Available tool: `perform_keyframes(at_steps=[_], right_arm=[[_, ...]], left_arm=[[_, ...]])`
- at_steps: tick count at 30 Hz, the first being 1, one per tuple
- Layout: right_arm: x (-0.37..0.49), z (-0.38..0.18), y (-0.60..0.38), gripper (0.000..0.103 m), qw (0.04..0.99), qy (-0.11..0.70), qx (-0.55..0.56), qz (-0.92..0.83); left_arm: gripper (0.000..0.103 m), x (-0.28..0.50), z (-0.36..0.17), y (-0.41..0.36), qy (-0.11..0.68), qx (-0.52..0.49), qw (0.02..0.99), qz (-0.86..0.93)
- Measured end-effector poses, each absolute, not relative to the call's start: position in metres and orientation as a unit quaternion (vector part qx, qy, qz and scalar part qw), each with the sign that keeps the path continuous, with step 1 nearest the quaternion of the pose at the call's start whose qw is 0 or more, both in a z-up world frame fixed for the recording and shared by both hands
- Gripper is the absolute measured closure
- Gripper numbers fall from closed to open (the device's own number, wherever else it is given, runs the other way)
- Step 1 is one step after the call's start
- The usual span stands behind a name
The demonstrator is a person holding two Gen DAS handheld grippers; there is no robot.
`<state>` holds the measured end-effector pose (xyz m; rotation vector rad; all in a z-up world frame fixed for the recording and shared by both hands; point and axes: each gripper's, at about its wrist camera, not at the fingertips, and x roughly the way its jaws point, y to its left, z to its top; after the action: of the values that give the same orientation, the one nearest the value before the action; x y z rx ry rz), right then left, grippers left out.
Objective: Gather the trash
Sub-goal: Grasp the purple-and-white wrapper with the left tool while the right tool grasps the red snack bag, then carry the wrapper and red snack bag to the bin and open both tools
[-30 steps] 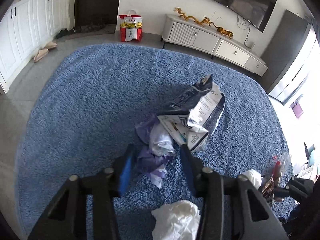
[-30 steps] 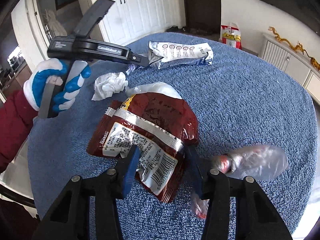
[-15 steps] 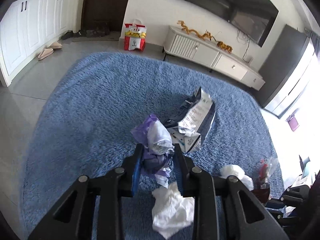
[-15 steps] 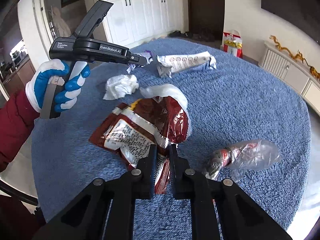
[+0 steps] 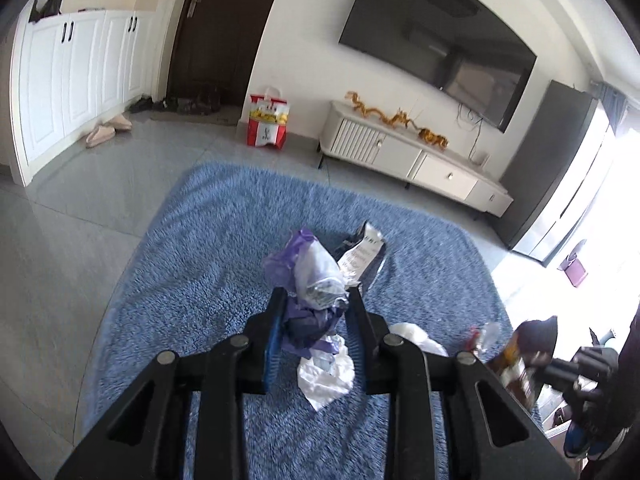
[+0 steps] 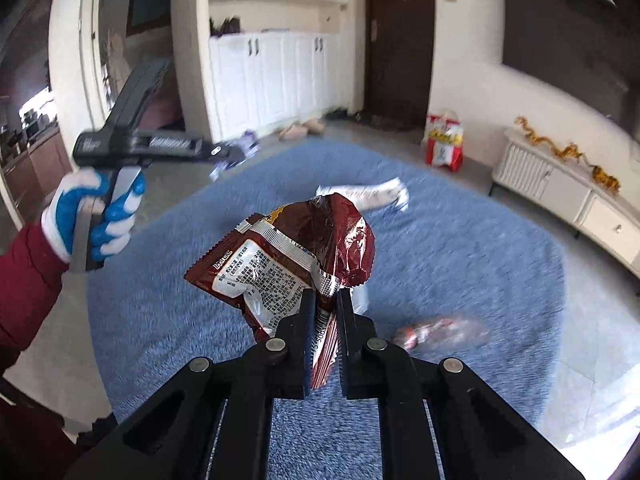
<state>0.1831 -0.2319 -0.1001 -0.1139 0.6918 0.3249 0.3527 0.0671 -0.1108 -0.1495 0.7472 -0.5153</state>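
My left gripper [image 5: 316, 300] is shut on a crumpled purple and white plastic bag [image 5: 310, 276] and holds it above the blue rug [image 5: 224, 248]. My right gripper [image 6: 324, 300] is shut on a dark red snack packet [image 6: 296, 248], lifted off the rug [image 6: 460, 248]. A white printed packet [image 5: 362, 254] lies on the rug beyond the left gripper; it also shows in the right wrist view [image 6: 368, 196]. A white tissue [image 5: 326, 376] lies under the left fingers. A clear wrapper with red inside [image 6: 436, 330] lies on the rug at the right.
A white TV cabinet [image 5: 416, 160] stands along the far wall under a wall TV [image 5: 436, 44]. A red and white shopping bag [image 5: 268, 122] stands on the floor by the door. White cupboards [image 5: 76, 80] line the left wall, with slippers [image 5: 108, 130] in front.
Both grippers have risen well above the rug with their trash. The purple bag and the red packet now hang clear of the floor, and the rug looks farther away.
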Motion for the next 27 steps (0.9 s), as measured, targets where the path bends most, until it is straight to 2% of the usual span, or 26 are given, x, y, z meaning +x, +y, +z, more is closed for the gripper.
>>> perform_keyframes(at_steps=[7, 14, 21, 27], right_arm=[[0.141, -0.062, -0.276, 0.094, 0.952, 0.289, -0.034, 0.098], [0.085, -0.036, -0.341, 0.094, 0.97, 0.244, 0.004, 0.015], [0.023, -0.053, -0.414, 0.094, 0.968, 0.233, 0.059, -0.079], [-0.012, -0.097, -0.47, 0.094, 0.951, 0.251, 0.108, -0.141]], left_arm=[[0.076, 0.308, -0.068, 0.059, 0.322, -0.066, 0.902, -0.278], [0.076, 0.257, -0.028, 0.009, 0.289, -0.036, 0.893, -0.342], [0.076, 0.204, -0.019, -0.095, 0.288, 0.016, 0.852, -0.437], [0.076, 0.161, -0.049, -0.214, 0.327, 0.087, 0.795, -0.504]])
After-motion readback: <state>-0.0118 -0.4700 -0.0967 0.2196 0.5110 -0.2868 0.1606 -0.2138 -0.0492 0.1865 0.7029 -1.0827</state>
